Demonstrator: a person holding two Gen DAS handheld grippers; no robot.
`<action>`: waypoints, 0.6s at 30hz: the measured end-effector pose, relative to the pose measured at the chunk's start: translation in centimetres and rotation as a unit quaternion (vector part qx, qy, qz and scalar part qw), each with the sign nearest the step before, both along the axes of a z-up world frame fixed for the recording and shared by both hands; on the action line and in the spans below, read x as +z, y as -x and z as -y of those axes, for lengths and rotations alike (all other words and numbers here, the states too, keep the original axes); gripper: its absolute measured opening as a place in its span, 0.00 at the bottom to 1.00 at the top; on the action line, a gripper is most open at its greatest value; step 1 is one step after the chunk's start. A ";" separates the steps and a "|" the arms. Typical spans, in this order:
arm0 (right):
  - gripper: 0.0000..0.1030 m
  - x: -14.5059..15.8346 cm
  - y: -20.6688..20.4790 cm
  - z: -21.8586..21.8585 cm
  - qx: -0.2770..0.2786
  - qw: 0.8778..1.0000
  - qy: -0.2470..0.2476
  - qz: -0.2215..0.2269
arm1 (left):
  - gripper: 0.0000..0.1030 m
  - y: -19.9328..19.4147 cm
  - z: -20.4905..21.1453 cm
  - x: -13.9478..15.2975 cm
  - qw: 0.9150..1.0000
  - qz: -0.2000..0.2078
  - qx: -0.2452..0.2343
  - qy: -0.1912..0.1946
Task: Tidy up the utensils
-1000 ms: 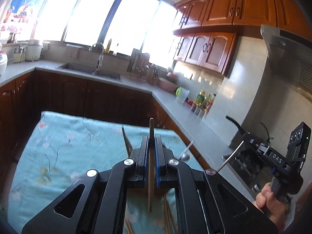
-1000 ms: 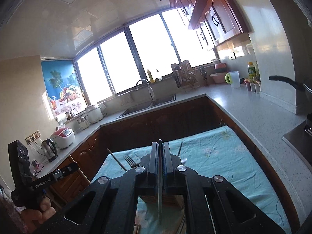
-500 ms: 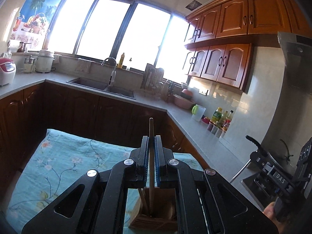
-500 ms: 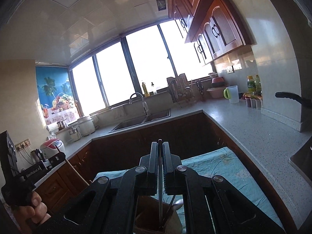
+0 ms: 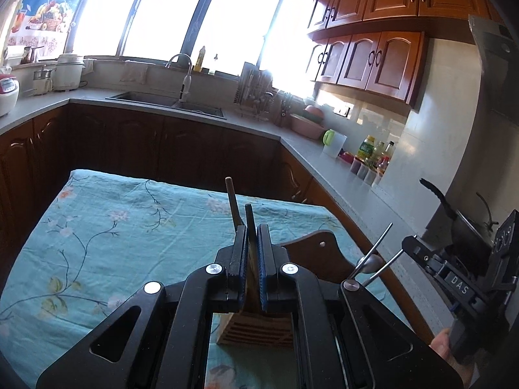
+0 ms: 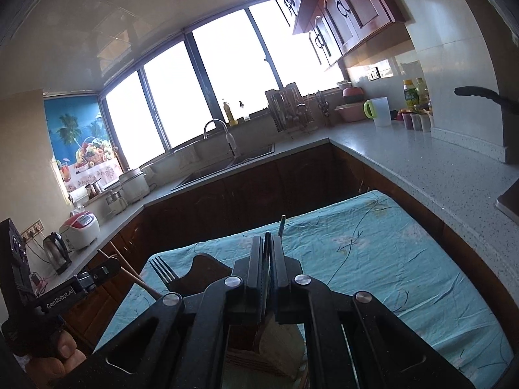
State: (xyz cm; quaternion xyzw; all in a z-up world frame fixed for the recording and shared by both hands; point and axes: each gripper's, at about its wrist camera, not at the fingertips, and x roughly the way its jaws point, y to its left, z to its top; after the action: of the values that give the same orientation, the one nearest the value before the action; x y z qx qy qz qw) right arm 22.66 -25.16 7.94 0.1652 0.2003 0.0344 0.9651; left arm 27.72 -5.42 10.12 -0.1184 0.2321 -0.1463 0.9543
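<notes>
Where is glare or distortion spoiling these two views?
Left wrist view: windows blown out white, washing out the dish rack; counter edges bend. Right wrist view: same white windows, dark cabinets beneath lose detail, corners vignette black. Tablecloth stays sharp.

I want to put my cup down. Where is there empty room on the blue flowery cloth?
The flowery cloth is bare across its left side and far edge in the left wrist view. In the right wrist view its right side is bare up to the grey counter. It is crowded near the wooden holder, where both grippers hover with utensils.
</notes>
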 end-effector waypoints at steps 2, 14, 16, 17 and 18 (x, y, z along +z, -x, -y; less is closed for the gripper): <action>0.04 0.2 -0.1 0.1 0.002 1.000 -0.002 -0.004 | 0.05 -0.1 0.2 0.1 1.000 0.000 0.001 -0.004; 0.14 0.4 -0.2 0.4 0.006 1.000 -0.009 -0.014 | 0.24 -0.2 -0.5 0.5 1.000 -0.021 0.001 0.008; 0.54 0.6 0.2 0.8 0.006 1.000 -0.017 -0.007 | 0.35 0.2 -0.9 0.5 1.000 -0.021 0.006 0.014; 0.65 0.7 0.6 1.0 0.003 1.000 -0.020 0.000 | 0.50 0.5 -1.2 0.6 1.000 -0.021 0.011 0.015; 0.82 0.8 1.0 1.1 -0.003 1.000 -0.020 0.008 | 0.58 0.8 -1.5 0.6 0.999 -0.019 0.020 0.015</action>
State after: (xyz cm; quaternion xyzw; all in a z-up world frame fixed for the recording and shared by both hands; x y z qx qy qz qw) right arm 21.64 -26.31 8.76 0.1853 0.1915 0.0368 0.9631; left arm 26.91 -3.96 10.72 -0.1404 0.2456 -0.1283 0.9505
